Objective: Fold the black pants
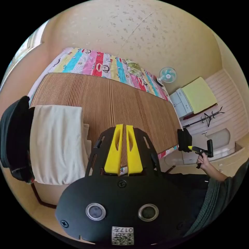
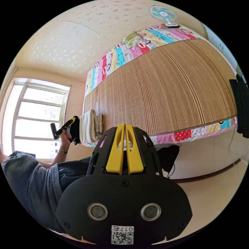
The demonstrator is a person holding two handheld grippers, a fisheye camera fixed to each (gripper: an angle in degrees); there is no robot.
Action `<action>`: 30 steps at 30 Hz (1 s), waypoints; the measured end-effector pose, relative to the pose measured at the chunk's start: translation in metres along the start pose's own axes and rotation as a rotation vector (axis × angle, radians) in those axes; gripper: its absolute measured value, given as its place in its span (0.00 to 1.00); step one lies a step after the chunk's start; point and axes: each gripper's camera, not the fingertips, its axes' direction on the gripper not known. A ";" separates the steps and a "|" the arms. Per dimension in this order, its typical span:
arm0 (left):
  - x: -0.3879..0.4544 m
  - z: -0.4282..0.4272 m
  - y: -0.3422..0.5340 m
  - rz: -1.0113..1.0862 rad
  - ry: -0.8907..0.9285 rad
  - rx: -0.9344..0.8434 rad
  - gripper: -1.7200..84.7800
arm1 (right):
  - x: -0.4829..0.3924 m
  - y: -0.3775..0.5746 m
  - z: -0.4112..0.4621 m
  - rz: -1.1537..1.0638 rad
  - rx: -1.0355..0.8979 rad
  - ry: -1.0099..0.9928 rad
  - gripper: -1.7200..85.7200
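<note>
We stand over a bed covered by a ribbed bamboo mat [image 1: 116,103], a cream folded garment [image 1: 57,142] at its edge. The black pants [image 2: 241,103] hang stretched between our hands, off the mat's edge, so we judge the fold just starting; next they need laying flat. Left gripper [image 1: 124,129] and right gripper [image 2: 125,129] each have jaws nearly closed; whether cloth is pinched we cannot tell.

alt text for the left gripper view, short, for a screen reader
The left gripper, its yellow jaws closed together with nothing between them, is held over a bed covered by a striped bamboo mat. A folded cream garment lies at the mat's near edge beside dark clothing; off to one side, a hand holds the right gripper.
</note>
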 end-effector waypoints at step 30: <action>0.496 0.318 -0.183 0.043 0.781 -0.307 0.01 | 0.625 0.051 -0.237 0.976 0.404 -0.264 0.17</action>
